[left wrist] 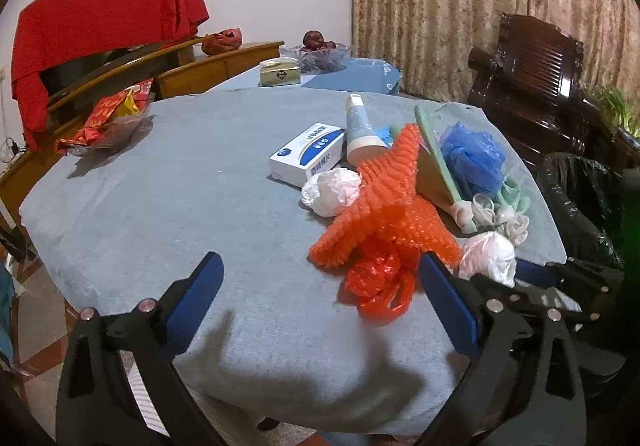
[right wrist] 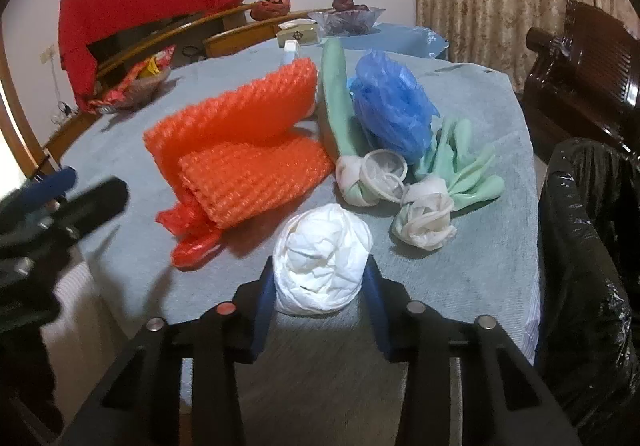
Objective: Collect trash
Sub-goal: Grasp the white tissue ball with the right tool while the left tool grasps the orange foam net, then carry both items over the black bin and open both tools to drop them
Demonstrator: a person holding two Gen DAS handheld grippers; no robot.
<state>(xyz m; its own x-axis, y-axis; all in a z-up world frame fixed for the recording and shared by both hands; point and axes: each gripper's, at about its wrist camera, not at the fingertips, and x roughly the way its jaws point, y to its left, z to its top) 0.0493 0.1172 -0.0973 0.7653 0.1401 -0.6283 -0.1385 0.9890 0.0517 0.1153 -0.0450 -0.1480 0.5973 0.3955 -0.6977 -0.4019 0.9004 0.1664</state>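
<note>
My right gripper point(right wrist: 320, 270) is shut on a crumpled white plastic wad point(right wrist: 322, 258) near the table's front edge; the same wad shows in the left wrist view point(left wrist: 488, 256). My left gripper point(left wrist: 320, 266) is open and empty, just in front of an orange foam net point(left wrist: 390, 201) and a red plastic bag point(left wrist: 376, 286). The net point(right wrist: 240, 141) and red bag point(right wrist: 192, 242) lie left of the wad. Behind are a blue plastic bag point(right wrist: 390, 105), green gloves point(right wrist: 456, 165), a clear lid point(right wrist: 386, 171), a second white wad point(left wrist: 330, 191), a white-blue box point(left wrist: 308, 153) and a tube point(left wrist: 360, 129).
A bin with a black liner point(right wrist: 588, 246) stands at the table's right edge. A dark wooden chair point(left wrist: 536, 77) is behind it. A dish of red wrappers point(left wrist: 108, 125), a tissue box point(left wrist: 280, 73) and a fruit bowl point(left wrist: 316, 51) sit at the back of the blue tablecloth point(left wrist: 180, 205).
</note>
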